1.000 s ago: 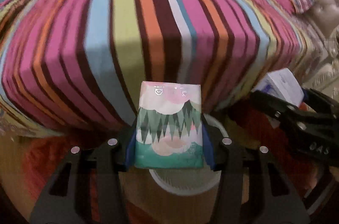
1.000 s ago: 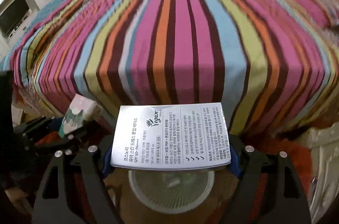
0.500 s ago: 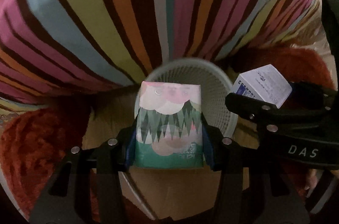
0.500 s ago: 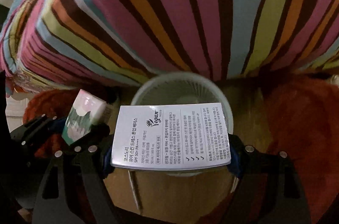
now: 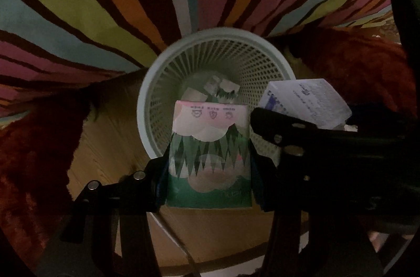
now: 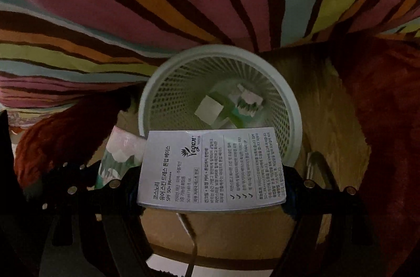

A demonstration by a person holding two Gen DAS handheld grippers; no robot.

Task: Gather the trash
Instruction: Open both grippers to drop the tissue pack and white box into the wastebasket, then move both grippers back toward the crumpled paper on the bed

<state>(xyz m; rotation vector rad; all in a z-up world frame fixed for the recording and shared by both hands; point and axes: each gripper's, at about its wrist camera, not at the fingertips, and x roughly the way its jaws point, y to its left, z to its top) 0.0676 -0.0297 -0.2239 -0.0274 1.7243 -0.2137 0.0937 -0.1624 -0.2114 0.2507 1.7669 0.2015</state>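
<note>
I'm holding both jaws clamped above the basket (image 5: 147, 104): left gripper (image 5: 208, 172) squeezing the tissue pack (image 5: 210, 145), right gripper (image 6: 211, 185) gripping the box (image 6: 212, 169).

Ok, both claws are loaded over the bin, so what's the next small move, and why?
Probably open the left claw and let the tissue pack drop. It hangs over the mouth of the white mesh bin, which already holds scraps. The white box in the right claw sits over the near rim, so release it second.
</note>
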